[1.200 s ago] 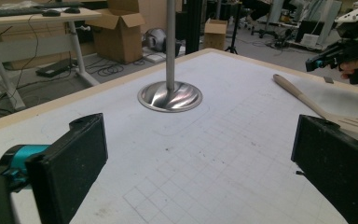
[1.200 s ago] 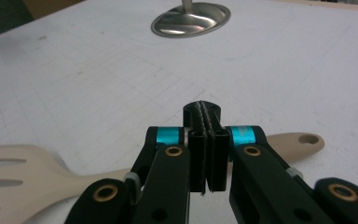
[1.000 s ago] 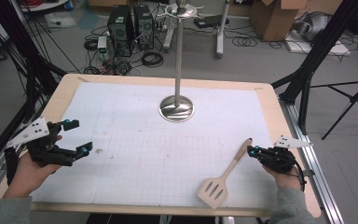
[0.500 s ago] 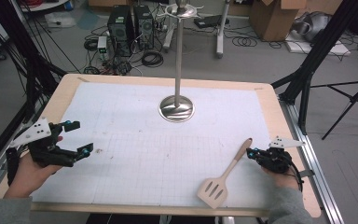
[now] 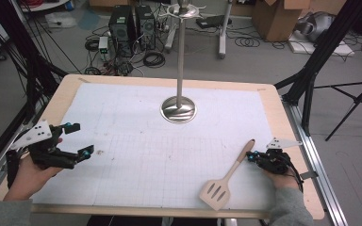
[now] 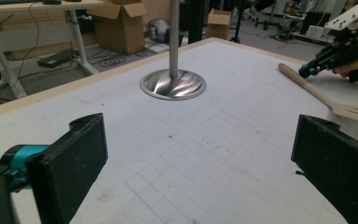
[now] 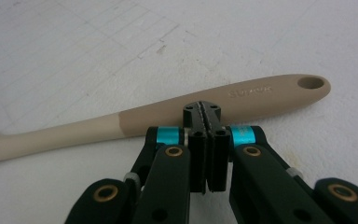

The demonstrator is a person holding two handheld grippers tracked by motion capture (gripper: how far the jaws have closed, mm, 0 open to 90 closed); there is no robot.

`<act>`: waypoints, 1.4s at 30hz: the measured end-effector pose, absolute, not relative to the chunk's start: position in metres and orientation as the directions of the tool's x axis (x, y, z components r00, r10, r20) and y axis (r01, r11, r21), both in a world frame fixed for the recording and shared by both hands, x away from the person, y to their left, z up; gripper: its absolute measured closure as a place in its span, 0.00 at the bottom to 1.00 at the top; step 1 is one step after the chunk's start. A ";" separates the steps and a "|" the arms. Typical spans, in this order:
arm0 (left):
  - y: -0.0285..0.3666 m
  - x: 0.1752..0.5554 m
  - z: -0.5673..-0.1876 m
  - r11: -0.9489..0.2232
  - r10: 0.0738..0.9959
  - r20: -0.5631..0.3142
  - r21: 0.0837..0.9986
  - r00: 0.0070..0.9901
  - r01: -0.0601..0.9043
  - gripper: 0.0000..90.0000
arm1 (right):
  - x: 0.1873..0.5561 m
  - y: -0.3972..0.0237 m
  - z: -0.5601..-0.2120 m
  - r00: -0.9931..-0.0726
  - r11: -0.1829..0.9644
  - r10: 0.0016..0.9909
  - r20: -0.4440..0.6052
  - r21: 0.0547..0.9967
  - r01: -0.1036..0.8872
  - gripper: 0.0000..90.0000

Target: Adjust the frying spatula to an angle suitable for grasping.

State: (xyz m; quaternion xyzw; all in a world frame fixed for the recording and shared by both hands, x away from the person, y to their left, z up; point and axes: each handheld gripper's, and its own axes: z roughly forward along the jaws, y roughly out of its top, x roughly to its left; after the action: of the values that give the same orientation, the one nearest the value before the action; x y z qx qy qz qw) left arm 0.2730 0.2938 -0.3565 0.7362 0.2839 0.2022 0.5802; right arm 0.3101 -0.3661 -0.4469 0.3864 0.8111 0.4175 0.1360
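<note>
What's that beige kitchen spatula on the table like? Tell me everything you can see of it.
The spatula lies flat on the white gridded mat near the table's front right. It looks like tan silicone or plastic, slightly paler toward the slotted blade, which points at the person. Its handle has embossed lettering and a hanging hole at the far end. The right gripper, jaws shut, sits against the handle.

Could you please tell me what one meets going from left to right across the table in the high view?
Left tool, held open, → metal stand → beige slotted spatula → right tool, shut, beside the spatula's handle.
</note>
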 end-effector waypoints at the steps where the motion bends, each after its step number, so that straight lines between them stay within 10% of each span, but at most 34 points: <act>1: 0.294 0.273 -0.357 -0.166 0.653 -0.032 0.969 0.757 0.183 0.05 | 0.310 -0.366 -0.447 -0.664 0.353 0.740 0.102 0.782 0.513 1.00; 42: 0.318 0.252 -0.362 -0.158 0.723 -0.019 0.969 0.690 0.192 0.05 | 0.352 -0.310 -0.444 -0.743 0.415 0.666 0.064 0.796 0.441 1.00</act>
State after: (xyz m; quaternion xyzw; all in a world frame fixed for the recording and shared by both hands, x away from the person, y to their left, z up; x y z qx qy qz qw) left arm 0.2516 0.3177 -0.3618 0.7241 0.3160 0.2344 0.5665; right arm 0.3518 -0.3104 -0.4444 0.3333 0.8307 0.4259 0.1322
